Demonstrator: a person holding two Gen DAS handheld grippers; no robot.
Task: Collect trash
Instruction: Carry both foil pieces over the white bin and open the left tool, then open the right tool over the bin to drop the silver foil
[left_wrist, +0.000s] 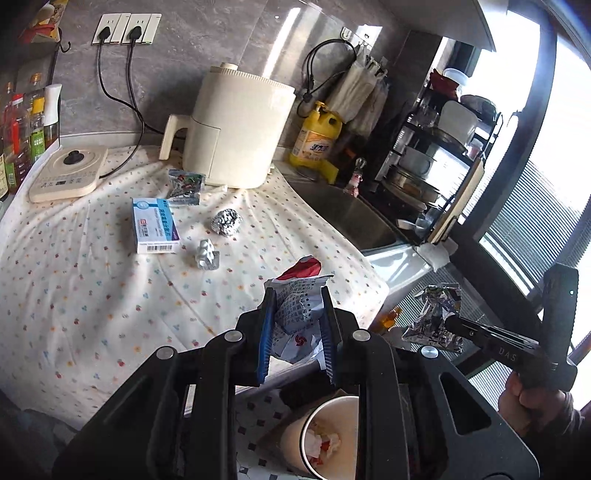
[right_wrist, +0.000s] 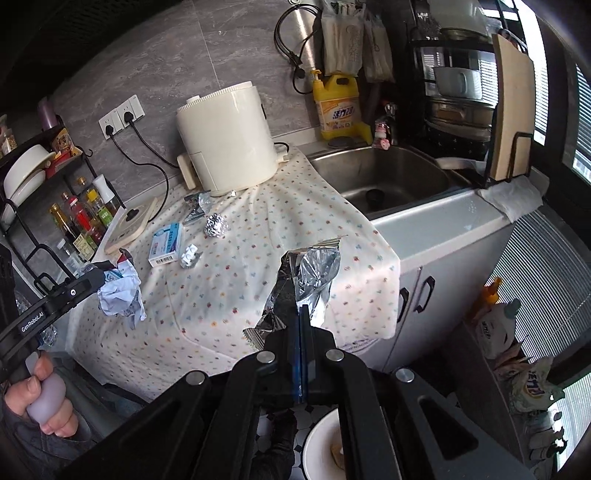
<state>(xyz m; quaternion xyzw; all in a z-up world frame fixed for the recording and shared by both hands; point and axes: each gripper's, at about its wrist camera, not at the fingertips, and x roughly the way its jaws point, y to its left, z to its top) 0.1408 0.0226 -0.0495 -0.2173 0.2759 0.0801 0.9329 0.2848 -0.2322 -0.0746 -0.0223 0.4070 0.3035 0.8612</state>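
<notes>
My left gripper is shut on a crumpled white, blue and red wrapper, held off the counter's front edge above a white bin with trash inside. It also shows in the right wrist view. My right gripper is shut on a silver foil packet, also held in the air; it shows in the left wrist view. On the dotted cloth lie a blue and white medicine box, a pill blister, a foil ball and a silver packet.
A cream air fryer and a cream kettle base stand at the back. The steel sink is to the right, with a yellow detergent bottle and a dish rack. Sauce bottles stand at the left.
</notes>
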